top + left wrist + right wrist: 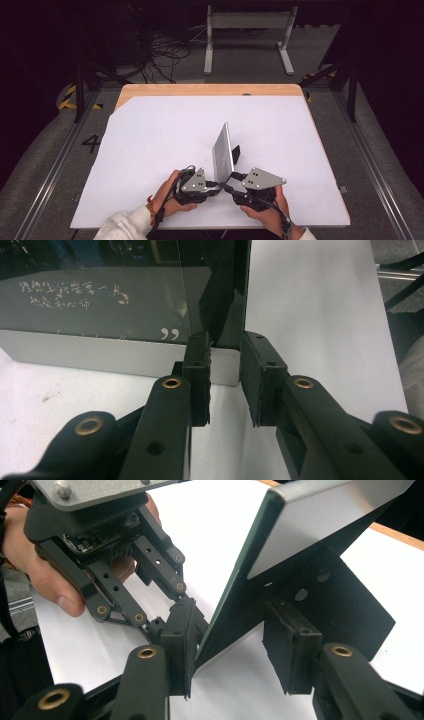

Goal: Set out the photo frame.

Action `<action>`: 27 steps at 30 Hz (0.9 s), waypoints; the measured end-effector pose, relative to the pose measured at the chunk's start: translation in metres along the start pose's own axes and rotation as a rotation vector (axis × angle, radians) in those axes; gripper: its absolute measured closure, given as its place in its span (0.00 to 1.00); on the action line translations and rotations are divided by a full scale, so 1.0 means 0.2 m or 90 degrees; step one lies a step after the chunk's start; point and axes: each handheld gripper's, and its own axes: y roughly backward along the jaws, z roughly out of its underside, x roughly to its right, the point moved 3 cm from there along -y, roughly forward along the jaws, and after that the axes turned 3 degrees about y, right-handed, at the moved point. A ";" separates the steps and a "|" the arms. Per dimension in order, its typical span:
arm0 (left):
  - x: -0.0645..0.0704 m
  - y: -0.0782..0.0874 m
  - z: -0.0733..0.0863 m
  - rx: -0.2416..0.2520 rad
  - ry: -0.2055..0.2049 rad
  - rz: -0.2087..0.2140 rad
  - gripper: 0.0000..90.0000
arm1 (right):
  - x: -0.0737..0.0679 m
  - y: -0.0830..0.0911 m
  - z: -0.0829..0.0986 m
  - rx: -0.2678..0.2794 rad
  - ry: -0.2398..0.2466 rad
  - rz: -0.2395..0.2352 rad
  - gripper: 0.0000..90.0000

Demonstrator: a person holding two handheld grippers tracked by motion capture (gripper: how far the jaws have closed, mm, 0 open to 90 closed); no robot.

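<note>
A picture frame (223, 151) stands upright on the white desk (150, 145), near the person's edge, with its black back stand (345, 600) resting on the desk. The left tongs (216, 185) are spread, with one jaw on each side of the frame's near corner (227, 347), without pinching it. The right tongs (227, 188) are also spread, the frame's lower edge (235, 635) between the jaws. Both hands hold the tongs close together.
</note>
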 end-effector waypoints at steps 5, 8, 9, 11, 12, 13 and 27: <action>0.00 0.00 0.00 -0.001 0.005 0.005 0.82 | 0.00 -0.02 0.00 0.001 -0.012 0.005 0.64; 0.00 -0.01 0.00 -0.001 0.005 0.007 0.82 | 0.01 -0.04 0.01 0.001 -0.024 0.006 0.65; -0.01 -0.01 0.00 -0.001 0.004 0.007 0.81 | 0.01 -0.05 0.01 -0.003 -0.028 0.008 0.65; -0.01 -0.01 0.00 -0.003 0.001 0.009 0.81 | 0.01 -0.07 0.02 -0.004 -0.031 0.009 0.64; -0.01 -0.01 0.00 -0.008 -0.003 0.007 0.82 | 0.01 -0.07 0.02 -0.005 -0.029 0.011 0.65; -0.01 0.00 0.01 -0.010 -0.006 0.006 0.82 | 0.01 -0.08 0.02 -0.002 -0.033 0.009 0.65; -0.17 0.15 0.08 0.017 0.059 -0.051 0.78 | 0.00 -0.11 0.03 -0.002 -0.046 0.028 0.62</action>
